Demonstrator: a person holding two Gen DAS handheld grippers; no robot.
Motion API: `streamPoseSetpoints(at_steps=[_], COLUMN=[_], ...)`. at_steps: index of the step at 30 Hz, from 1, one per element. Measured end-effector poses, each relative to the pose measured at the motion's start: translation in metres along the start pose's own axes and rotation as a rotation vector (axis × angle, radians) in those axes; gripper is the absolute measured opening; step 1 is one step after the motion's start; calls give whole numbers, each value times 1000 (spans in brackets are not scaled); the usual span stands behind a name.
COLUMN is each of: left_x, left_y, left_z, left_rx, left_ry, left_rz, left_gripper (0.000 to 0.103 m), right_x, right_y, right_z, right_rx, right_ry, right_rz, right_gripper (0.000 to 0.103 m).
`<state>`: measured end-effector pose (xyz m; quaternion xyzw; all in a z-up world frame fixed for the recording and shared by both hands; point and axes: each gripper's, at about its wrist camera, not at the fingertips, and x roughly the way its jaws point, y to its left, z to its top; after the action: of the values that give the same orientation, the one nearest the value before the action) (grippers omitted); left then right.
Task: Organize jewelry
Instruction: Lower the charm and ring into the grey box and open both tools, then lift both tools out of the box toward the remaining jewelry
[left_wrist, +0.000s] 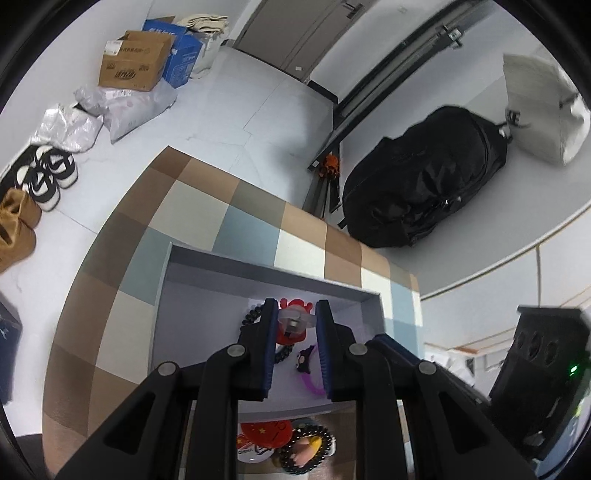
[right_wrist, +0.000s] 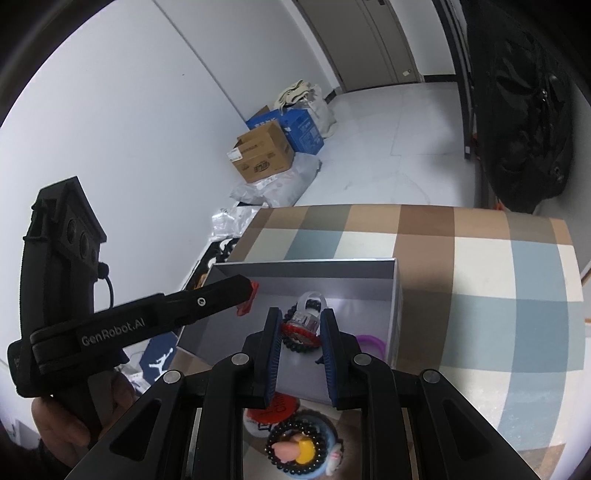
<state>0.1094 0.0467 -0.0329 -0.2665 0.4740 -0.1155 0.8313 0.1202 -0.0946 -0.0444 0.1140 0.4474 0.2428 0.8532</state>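
A grey box (left_wrist: 173, 266) stands on the checked table; it also shows in the right wrist view (right_wrist: 306, 263). My left gripper (left_wrist: 295, 308) is above the box, shut on a clear trinket (left_wrist: 293, 319) with a red charm (left_wrist: 293, 304) behind it. A black bead bracelet (left_wrist: 253, 314), a small dark figure (left_wrist: 306, 358) and a purple ring (left_wrist: 312, 384) lie in the box. My right gripper (right_wrist: 300, 317) is shut on a clear-handled trinket (right_wrist: 306, 315) over a red and black bead bracelet (right_wrist: 299, 334). The left gripper (right_wrist: 243, 291) reaches in from the left.
On the table before the box lie a red badge (left_wrist: 264, 434) and a black bead bracelet around a pink and yellow figure (right_wrist: 291, 452). A black bag (left_wrist: 424, 177), cardboard boxes (left_wrist: 133, 61), plastic bags and shoes (left_wrist: 48, 173) are on the floor.
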Motion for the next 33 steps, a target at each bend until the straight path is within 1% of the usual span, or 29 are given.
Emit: streamPoseSetpoints(at_steps=[1, 2, 3, 4, 5, 6, 7, 8, 10, 11, 12, 13, 15, 16, 19, 20, 21, 25, 27, 30, 33], left_x=[-1, -2, -4, -6, -7, -7, -8, -7, -6, -6, -6, -6, -7, -6, -6, -7, -8, -16, -19, -22, -26], left_y=[1, 1, 2, 2, 2, 2, 2, 2, 2, 1, 2, 2, 4, 4, 6, 5, 4, -2, -3, -4, -2], left_z=[1, 1, 1, 0, 0, 0, 0, -1, -1, -1, -1, 0, -2, -2, -4, -5, -5, -9, -10, -14, -19], left_rx=[-7, -16, -25, -33, -37, -38, -43, -47, -51, -46, -42, -43, -46, -46, -46, -38, -30, 21, 37, 48, 48], left_ry=[2, 3, -3, -14, -21, -22, -16, -9, -5, -5, -4, -4, -1, 7, 8, 10, 10, -19, -27, -35, -47], left_rz=[-13, -30, -46, -59, -66, -67, -72, -81, -75, -67, -62, -55, -34, -11, -22, -21, -22, 3, 11, 18, 13], left_gripper=[26, 32, 44, 54, 58, 62, 63, 63, 63, 63, 63, 63, 64, 68, 70, 70, 70, 70, 71, 75, 77], right_x=[-2, -3, -4, -6, -9, -10, -14, -18, -22, -22, -22, -22, -23, -23, -24, -24, -25, -28, -31, -38, -46], right_y=[-1, -2, -2, -3, -2, -2, -3, -3, -3, -4, -5, -6, -8, -9, -9, -8, -8, -7, -5, -5, -3], right_z=[0, 1, 1, 1, 1, 1, 2, 2, 3, 3, 3, 3, 3, 3, 3, 3, 2, 1, -1, -3, -7], right_rx=[5, 9, 11, 9, 7, 6, 5, 5, 2, 4, 10, 17, 26, 26, 24, 22, 20, 15, 10, 7, -1], right_ry=[-9, -15, -19, -27, -41, -53, -70, -90, -106, -108, -109, -109, -108, -108, -107, -106, -106, -108, -120, -142, -167], right_rz=[-9, -11, -8, -11, -18, -20, -24, -32, -39, -44, -51, -50, -53, -59, -59, -58, -58, -62, -69, -76, -92], right_gripper=[22, 23, 24, 26, 32, 42, 48, 56, 59, 65, 74, 77, 78, 79, 82, 85, 86, 88, 92, 97, 98])
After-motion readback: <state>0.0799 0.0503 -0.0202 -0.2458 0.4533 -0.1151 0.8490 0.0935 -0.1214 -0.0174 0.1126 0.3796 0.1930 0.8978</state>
